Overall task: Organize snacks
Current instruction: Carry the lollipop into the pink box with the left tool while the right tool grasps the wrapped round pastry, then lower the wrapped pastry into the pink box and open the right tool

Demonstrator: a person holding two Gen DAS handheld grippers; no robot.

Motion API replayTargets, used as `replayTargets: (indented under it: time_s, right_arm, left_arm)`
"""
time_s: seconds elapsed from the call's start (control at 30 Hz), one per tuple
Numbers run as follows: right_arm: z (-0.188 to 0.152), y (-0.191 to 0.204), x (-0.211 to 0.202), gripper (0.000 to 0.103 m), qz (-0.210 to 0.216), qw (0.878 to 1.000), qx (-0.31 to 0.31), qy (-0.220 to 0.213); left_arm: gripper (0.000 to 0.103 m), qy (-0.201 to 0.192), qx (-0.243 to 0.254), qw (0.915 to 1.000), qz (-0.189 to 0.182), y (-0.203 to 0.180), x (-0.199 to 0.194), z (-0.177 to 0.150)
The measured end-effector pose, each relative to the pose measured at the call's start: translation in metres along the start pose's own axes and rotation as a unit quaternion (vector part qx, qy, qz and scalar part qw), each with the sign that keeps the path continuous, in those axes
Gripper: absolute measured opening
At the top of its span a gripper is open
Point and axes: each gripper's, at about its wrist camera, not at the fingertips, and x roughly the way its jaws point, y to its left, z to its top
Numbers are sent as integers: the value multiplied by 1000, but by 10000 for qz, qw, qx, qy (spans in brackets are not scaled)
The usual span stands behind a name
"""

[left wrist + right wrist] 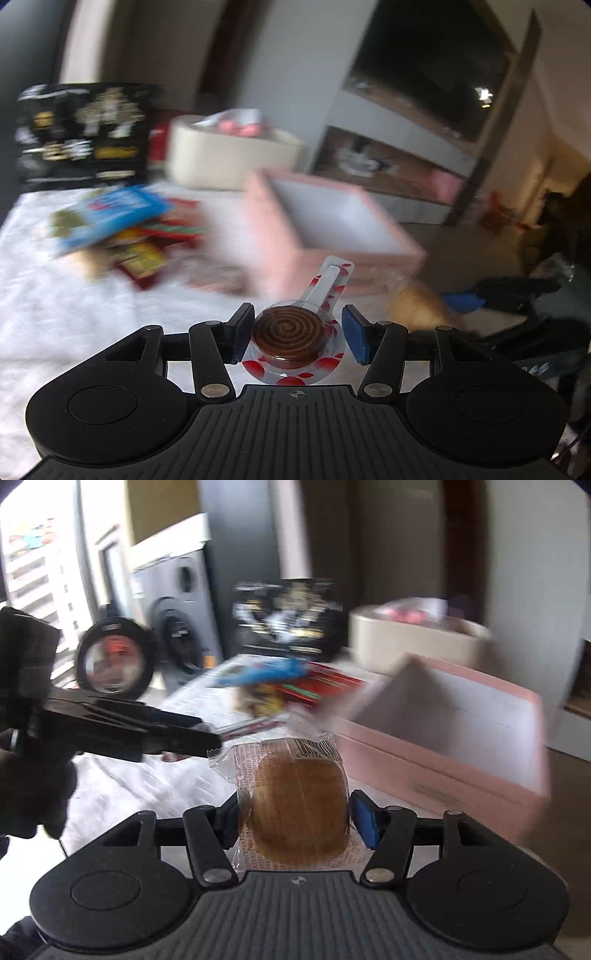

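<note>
Left tool (pixel 297 334) held a wrapped lollipop (pixel 286 338) loosely (right pad apart); it could slip short of the pink box (pixel 369 254) ahead. Right tool (pixel 295 818) clamped a packaged cake (pixel 299 805).

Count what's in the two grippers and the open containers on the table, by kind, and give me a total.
Wrapped swirl lollipop, in the left gripper: 1
Wrapped round cake, in the right gripper: 1
Pink box, open: 1
Cream tub: 1
Total: 4
The blurred snack pile can't be counted.
</note>
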Motion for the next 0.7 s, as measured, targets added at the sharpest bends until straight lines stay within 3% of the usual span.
replayTargets:
  time_s: [0.17, 0.33, 0.43, 0.57, 0.7]
  right_arm:
    - [-14, -27, -22, 60, -325, 9991, 265, -102]
    - [-17, -34, -19, 60, -330, 9984, 426, -145]
    - [-19, -33, -19, 60, -351, 9986, 340, -207]
    - [-19, -38, -21, 60, -472, 9982, 285, -248]
    - [-19, -46, -15, 60, -548, 9973, 467, -153]
  left_arm:
    - [58, -347, -26, 9984, -453, -32, 34, 45]
    - [58, -456, -914, 9935, -495, -22, 100, 85]
    - [58, -207, -1218, 9917, -359, -11, 130, 86]
    - [57, -572, -1332, 9877, -579, -1, 129, 78]
    - [57, -660, -1088, 9898, -645, -3, 121, 79]
